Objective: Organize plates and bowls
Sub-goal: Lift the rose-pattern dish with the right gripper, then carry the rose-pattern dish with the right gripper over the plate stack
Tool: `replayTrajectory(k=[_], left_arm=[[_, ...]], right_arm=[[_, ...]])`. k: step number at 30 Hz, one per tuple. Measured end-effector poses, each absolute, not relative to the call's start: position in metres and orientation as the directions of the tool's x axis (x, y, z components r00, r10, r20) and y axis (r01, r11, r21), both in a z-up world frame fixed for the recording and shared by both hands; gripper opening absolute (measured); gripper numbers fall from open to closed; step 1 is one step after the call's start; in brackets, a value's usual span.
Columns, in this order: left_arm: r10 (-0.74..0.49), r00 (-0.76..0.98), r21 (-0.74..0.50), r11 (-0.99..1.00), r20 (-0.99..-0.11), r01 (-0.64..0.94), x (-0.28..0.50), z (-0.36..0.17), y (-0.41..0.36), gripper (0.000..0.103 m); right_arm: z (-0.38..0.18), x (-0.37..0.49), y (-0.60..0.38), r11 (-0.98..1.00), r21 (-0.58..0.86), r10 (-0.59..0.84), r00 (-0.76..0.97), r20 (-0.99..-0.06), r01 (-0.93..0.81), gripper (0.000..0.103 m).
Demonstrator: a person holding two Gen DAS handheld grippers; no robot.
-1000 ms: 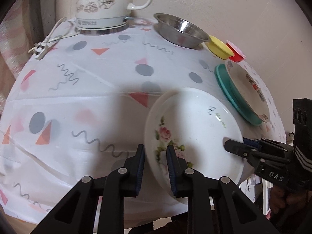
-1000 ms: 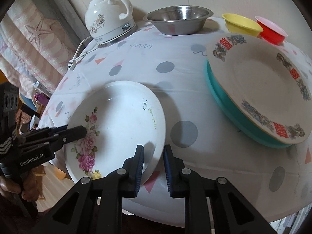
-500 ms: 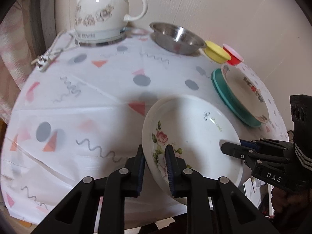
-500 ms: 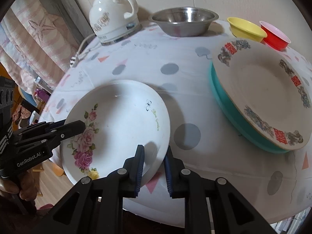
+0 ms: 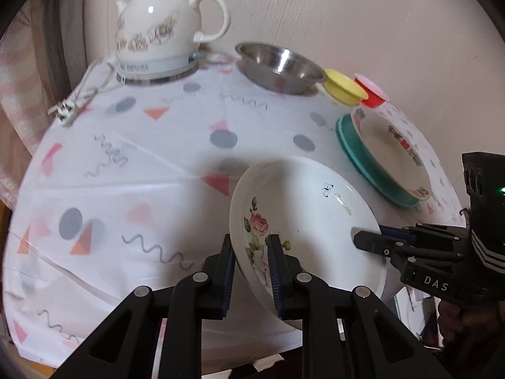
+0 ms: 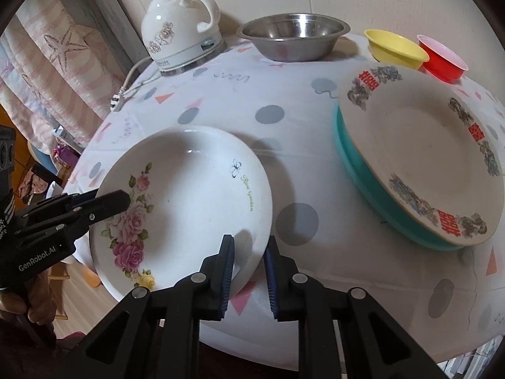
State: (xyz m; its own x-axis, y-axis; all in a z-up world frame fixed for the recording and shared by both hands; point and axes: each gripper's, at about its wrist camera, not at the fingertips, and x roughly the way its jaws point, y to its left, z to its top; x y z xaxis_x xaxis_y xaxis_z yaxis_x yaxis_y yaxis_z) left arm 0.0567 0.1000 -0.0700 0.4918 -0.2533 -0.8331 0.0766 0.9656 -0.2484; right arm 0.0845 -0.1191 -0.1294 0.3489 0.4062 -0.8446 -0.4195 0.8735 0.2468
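A white rose-pattern plate (image 5: 315, 221) (image 6: 189, 199) is held above the near side of the table by both grippers. My left gripper (image 5: 251, 254) is shut on its left rim, also seen in the right wrist view (image 6: 104, 203). My right gripper (image 6: 249, 255) is shut on the opposite rim, also seen in the left wrist view (image 5: 369, 241). A cream patterned plate (image 6: 423, 151) (image 5: 394, 145) lies on a teal plate (image 6: 356, 170) (image 5: 356, 154) at the right.
At the back stand a white teapot (image 6: 180, 34) with a cord, a steel bowl (image 6: 293, 38), a yellow bowl (image 6: 394, 49) and a red bowl (image 6: 442, 60). A patterned cloth (image 5: 142, 164) covers the round table. A wall is behind; striped fabric hangs at the left.
Both grippers have lifted the rose plate off the table and drawn back slightly; the table looks farther away. Both grips are unchanged.
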Motion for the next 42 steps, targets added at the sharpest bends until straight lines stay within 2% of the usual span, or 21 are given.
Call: replayTrajectory(k=[8, 19, 31, 42], left_arm=[[-0.259, 0.450, -0.267, 0.963, -0.855, 0.048, 0.061, -0.084, 0.103, 0.020], [-0.271, 0.522, -0.256, 0.961, -0.809, 0.102, 0.055, -0.064, 0.100, 0.020], [-0.264, 0.579, -0.200, 0.964, -0.771, 0.174, 0.056, -0.043, 0.088, 0.021], [-0.300, 0.600, -0.204, 0.953, -0.741, 0.225, 0.061, -0.031, 0.073, 0.021]], right_arm=[[-0.132, 0.084, -0.112, 0.872, 0.228, 0.394, 0.345, -0.852, -0.433, 0.018], [-0.123, 0.082, -0.125, 0.876, 0.276, 0.426, 0.367, -0.827, -0.396, 0.018], [-0.106, 0.083, -0.137, 0.882, 0.282, 0.433, 0.416, -0.800, -0.377, 0.018], [-0.092, 0.078, -0.154, 0.898, 0.278, 0.418, 0.462, -0.782, -0.342, 0.018]])
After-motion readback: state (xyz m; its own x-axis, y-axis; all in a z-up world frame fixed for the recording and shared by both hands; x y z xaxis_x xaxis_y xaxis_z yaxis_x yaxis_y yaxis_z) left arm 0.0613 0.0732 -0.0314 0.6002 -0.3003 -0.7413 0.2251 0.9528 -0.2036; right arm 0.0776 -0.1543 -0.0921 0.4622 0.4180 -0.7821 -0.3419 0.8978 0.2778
